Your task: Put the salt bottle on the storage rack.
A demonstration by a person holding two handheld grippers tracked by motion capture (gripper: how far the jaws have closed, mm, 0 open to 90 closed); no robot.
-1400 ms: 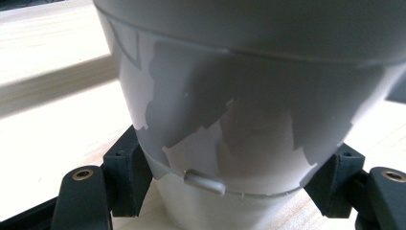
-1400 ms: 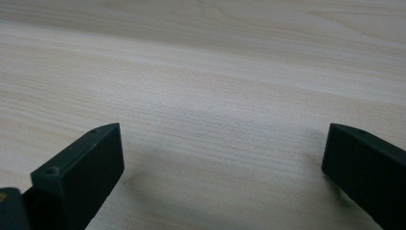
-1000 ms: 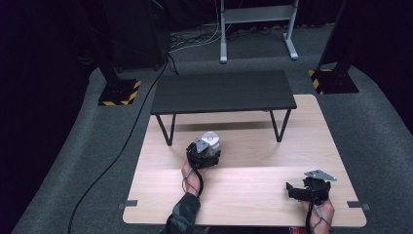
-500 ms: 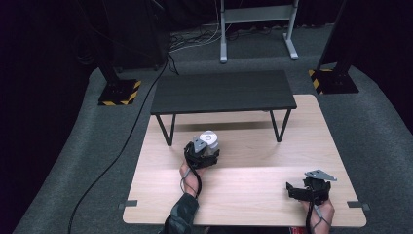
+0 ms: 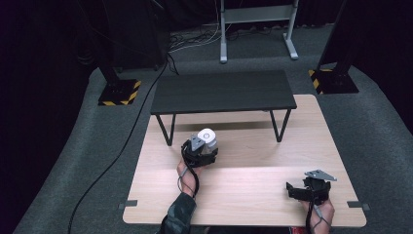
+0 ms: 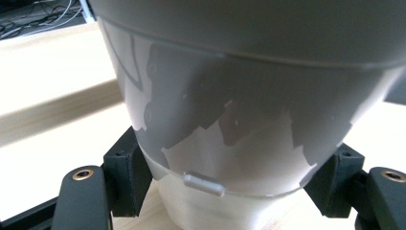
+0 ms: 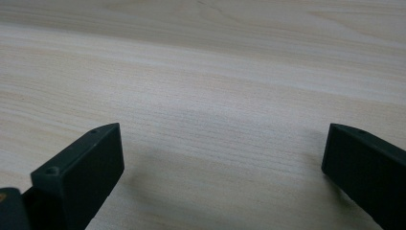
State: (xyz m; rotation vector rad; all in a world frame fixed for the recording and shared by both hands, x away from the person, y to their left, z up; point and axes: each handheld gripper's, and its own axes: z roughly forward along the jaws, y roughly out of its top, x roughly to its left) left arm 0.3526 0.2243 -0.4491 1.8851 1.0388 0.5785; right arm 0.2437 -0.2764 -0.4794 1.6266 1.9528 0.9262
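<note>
Pale wood bench (image 5: 253, 180) carries a small black table (image 5: 223, 90) at its far half. Since the frame a second ago, the left gripper (image 5: 199, 152) has shifted slightly toward that table; the right gripper (image 5: 311, 187) stays put, jaws wide apart over bare wood. Left jaws are clamped on a grey-white cup (image 6: 239, 110), glossy, tapering downward, held near bench centre.
</note>
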